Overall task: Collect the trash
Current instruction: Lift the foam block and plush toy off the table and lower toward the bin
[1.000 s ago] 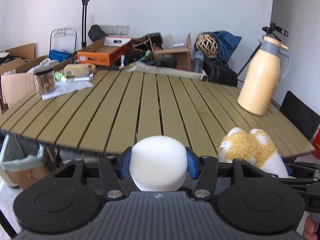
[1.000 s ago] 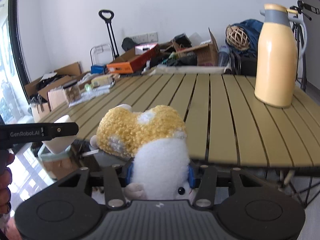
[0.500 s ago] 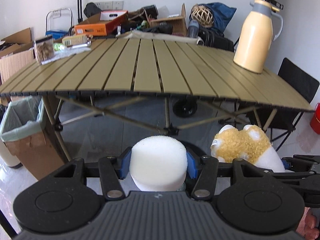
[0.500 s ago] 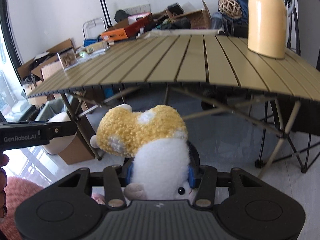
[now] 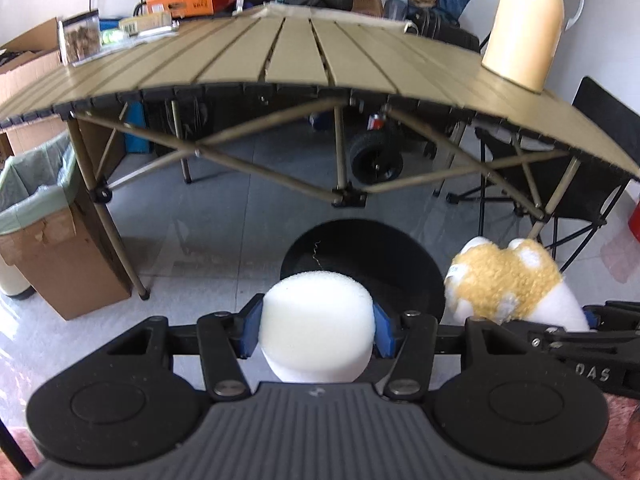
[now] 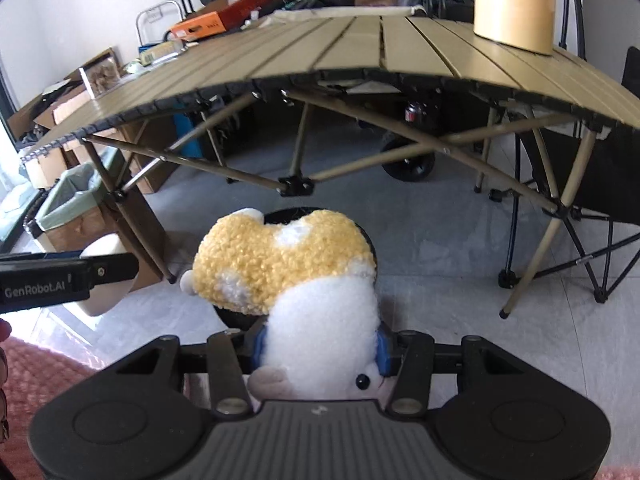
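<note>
My left gripper [image 5: 316,330] is shut on a white foam cylinder [image 5: 316,320], its blue pads pressing both sides. My right gripper [image 6: 318,346] is shut on a yellow-and-white plush toy [image 6: 288,264]; the toy [image 5: 508,280] also shows at the right of the left wrist view. Both hang above a round black bin [image 5: 364,264] on the floor, in front of the table. In the right wrist view the bin [image 6: 370,244] is mostly hidden behind the toy, and the left gripper [image 6: 108,276] with the foam reaches in from the left.
A slatted folding table [image 5: 300,52] stands ahead with crossed legs, a yellow jug [image 5: 524,24] and a jar [image 5: 78,40] on it. A cardboard box lined with a green bag [image 5: 44,220] sits at the left. A black folding chair [image 6: 592,184] stands at the right.
Both grippers have sunk from tabletop height to below the table's edge and tipped downward. The black bin has come into view under them. Both grips are unchanged.
</note>
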The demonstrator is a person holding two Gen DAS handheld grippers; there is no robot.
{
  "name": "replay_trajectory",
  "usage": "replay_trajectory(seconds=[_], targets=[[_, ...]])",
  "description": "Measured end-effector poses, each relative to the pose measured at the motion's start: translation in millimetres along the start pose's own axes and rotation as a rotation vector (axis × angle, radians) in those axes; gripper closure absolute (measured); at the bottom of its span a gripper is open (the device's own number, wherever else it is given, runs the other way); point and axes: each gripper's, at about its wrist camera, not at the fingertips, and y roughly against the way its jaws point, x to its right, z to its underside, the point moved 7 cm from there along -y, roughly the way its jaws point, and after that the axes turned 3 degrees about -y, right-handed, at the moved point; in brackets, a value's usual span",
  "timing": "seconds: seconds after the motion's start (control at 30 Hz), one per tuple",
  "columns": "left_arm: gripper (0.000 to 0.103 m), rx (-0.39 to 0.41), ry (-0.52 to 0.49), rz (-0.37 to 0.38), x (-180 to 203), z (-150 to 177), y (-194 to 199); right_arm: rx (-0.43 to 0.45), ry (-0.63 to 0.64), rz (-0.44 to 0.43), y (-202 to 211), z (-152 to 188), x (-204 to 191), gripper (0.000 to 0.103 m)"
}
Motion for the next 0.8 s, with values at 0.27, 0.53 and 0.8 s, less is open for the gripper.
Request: replay_trajectory(seconds=[0.27, 0.53, 0.8], targets=[[0.048, -0.061, -0.002, -0.018, -5, 15, -32, -0.010, -0.049, 0.045, -20, 4, 26, 0.055], [0.048, -0.115, -0.004, -0.028, -3, 17, -48, 0.005, -0.131, 0.069, -26, 1, 55, 0.056], [0.048, -0.149, -0.026, -0.006, 30, -7, -74, 0.016, -0.181, 0.102, -30, -1, 77, 0.055]])
